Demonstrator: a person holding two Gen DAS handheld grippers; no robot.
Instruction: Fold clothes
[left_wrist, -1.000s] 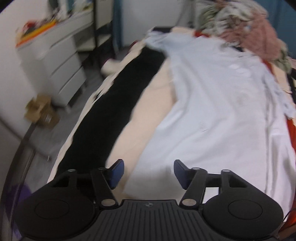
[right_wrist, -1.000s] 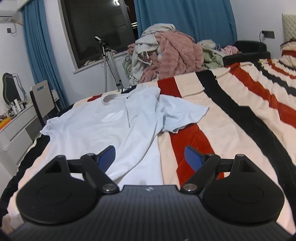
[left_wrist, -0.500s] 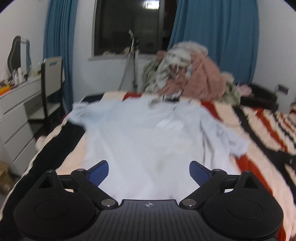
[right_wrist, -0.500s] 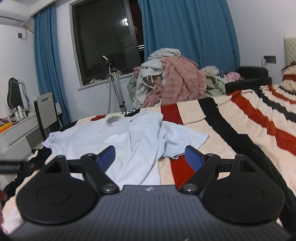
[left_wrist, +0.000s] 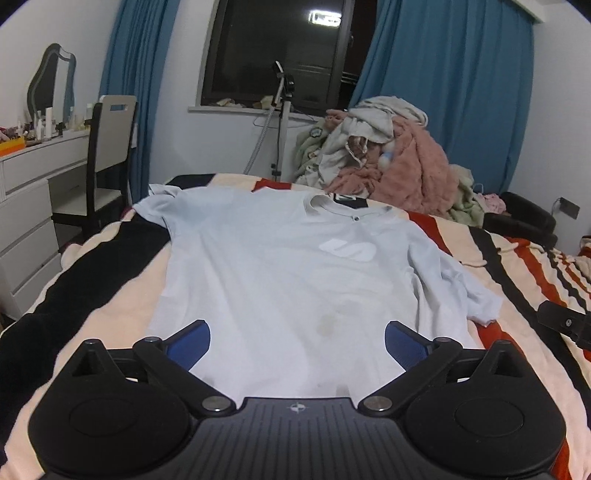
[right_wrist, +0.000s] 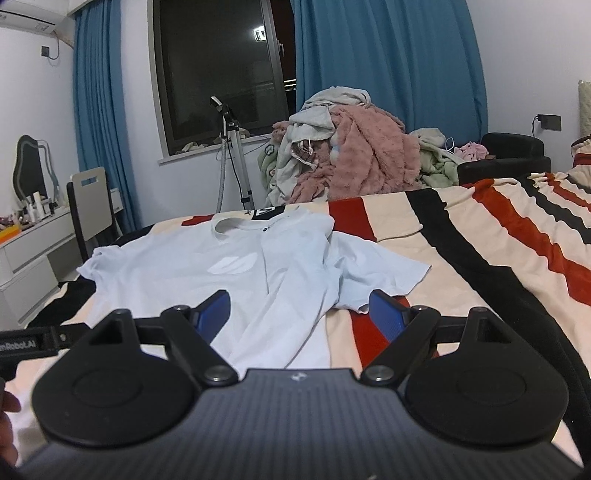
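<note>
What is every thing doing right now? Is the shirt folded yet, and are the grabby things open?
T-shirt: lying flat on the bed, not folded, one sleeve rumpled.
Left gripper: open, has just been opening, holding nothing.
Right gripper: open, holding nothing.
Clothes pile: heaped up, unfolded.
Curtains: pulled aside, window uncovered.
Chair: pushed up to the desk.

A black bar at the left edge reads "nRobot.AI".

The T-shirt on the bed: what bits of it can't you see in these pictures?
- T-shirt bottom hem: both views, hidden behind the claw bodies.
- Label behind the collar: left view, too small to read.
- Right sleeve: right view, bunched, its folded-under part is hidden.
- Shirt's underside: lies against the striped blanket.
</note>
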